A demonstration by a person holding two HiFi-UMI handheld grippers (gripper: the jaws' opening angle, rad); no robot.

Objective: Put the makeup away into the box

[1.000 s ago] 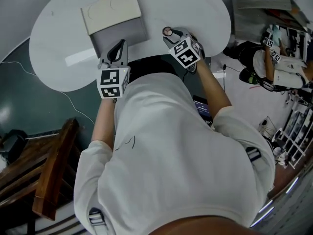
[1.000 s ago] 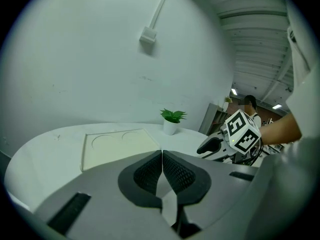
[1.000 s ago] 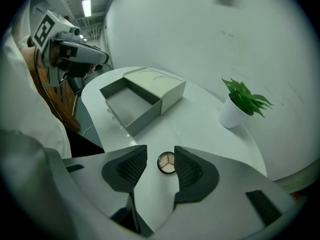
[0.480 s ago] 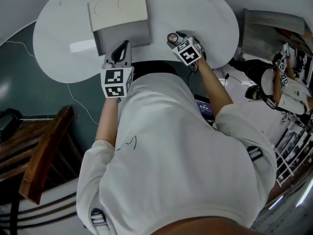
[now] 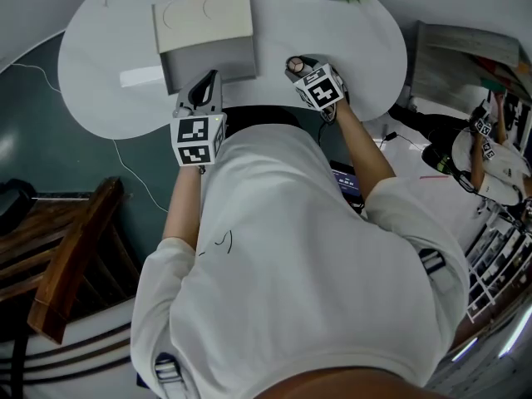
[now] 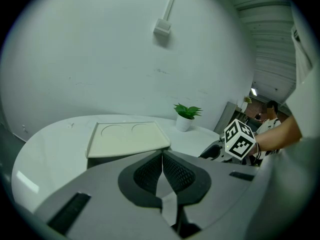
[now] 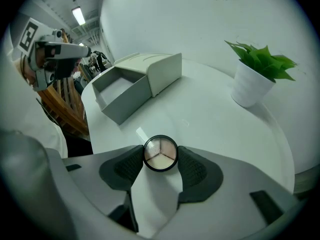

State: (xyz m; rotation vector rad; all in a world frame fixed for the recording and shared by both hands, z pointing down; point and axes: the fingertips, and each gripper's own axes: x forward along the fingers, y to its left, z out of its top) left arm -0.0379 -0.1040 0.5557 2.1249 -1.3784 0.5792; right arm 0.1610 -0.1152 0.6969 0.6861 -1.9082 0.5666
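hovering at the near table (image 5: 108, 98) edge, left gripper (image 6: 162, 156) has its jaws pressed together, nothing in them. right gripper (image 7: 160, 151) has just been closing its jaws, and the pads touch both sides of the round compact (image 7: 160, 155), low over the table. farther left, the box (image 7: 125, 91) stands open, well apart. plant (image 7: 257, 69) far right.

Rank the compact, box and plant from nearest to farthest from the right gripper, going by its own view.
1. The compact, between the right gripper's jaws, which have just been closing, pads touching it.
2. The box, ahead on the left.
3. The plant, farther back on the right.
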